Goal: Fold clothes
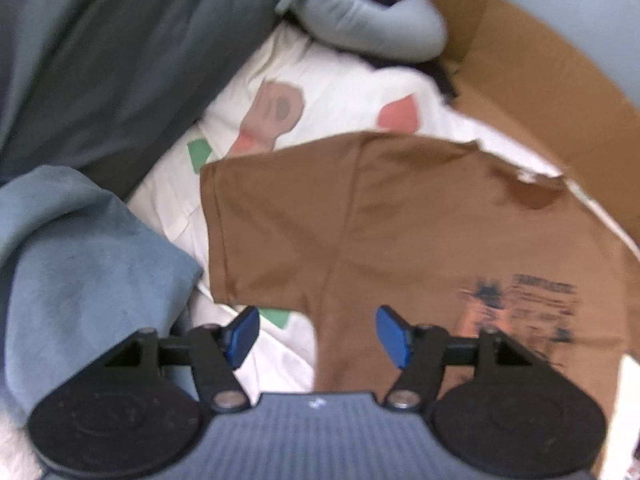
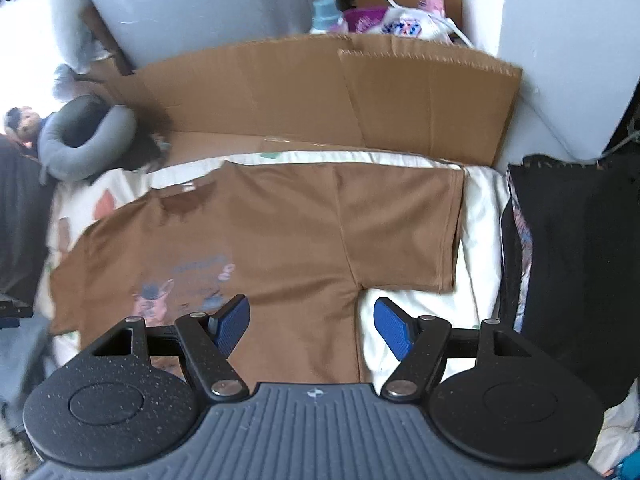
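Hovering over the bed, both tools look down on a brown T-shirt (image 2: 280,232) spread flat on a white printed sheet (image 1: 344,80), sleeves out to either side. The left hand-held gripper (image 1: 318,336) has its blue pads spread wide with nothing between them; the right hand-held gripper (image 2: 312,326) likewise (empty, above the shirt's armpit). A cardboard sheet (image 2: 320,92) lies beyond the collar, a grey neck pillow (image 2: 80,140), probably, beside it.
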The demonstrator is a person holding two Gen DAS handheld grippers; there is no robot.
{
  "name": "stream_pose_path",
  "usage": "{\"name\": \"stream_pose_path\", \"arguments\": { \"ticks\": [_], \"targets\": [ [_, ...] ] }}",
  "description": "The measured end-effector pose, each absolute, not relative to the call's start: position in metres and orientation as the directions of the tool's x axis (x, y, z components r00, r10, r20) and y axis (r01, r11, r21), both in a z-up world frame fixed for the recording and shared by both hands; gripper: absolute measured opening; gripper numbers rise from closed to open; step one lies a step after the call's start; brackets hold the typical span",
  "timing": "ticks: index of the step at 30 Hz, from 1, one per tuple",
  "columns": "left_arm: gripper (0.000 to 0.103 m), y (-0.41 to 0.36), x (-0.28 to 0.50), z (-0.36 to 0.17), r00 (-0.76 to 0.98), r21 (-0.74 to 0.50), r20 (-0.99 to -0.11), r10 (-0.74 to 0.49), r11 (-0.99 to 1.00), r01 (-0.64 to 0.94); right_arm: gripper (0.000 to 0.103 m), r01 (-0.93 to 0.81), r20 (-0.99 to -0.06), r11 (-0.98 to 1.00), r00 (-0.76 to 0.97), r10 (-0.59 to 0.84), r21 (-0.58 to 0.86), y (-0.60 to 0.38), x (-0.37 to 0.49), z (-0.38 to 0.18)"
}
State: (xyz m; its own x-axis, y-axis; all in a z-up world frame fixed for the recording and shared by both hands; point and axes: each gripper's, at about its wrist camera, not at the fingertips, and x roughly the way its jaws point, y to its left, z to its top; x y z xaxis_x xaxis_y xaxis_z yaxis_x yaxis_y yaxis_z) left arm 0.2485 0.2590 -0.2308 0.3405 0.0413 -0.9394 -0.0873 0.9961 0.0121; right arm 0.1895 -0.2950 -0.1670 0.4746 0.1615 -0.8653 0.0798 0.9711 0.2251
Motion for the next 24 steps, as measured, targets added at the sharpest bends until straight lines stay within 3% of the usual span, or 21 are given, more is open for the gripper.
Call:
{"name": "stream_pose_path", "arguments": {
  "ticks": [4, 14, 24],
  "targets": [
    [0.072, 0.261, 0.230, -0.190, 0.350, -0.062, -0.936, -0.023, 0.993, -0.099, 0.075, 0.054, -0.867, 0.973, 0.467, 0.173, 0.223, -0.302, 0.186, -0.128],
    [0.079, 0.268, 0.183, -0.098, 0.399, -0.074, -0.916, -0.029, 0.993, -0.097, 0.074, 0.017, -0.834, 0.977, 0.524, 0.171, 0.211, -0.314, 0.176, -0.017],
    [0.080, 0.278, 0.138, -0.040, 0.422, -0.111, -0.905, -0.062, 0.990, -0.092, 0.075, -0.075, -0.792, 0.978, 0.576, 0.201, 0.193, -0.316, 0.177, 0.124]
  ]
}}
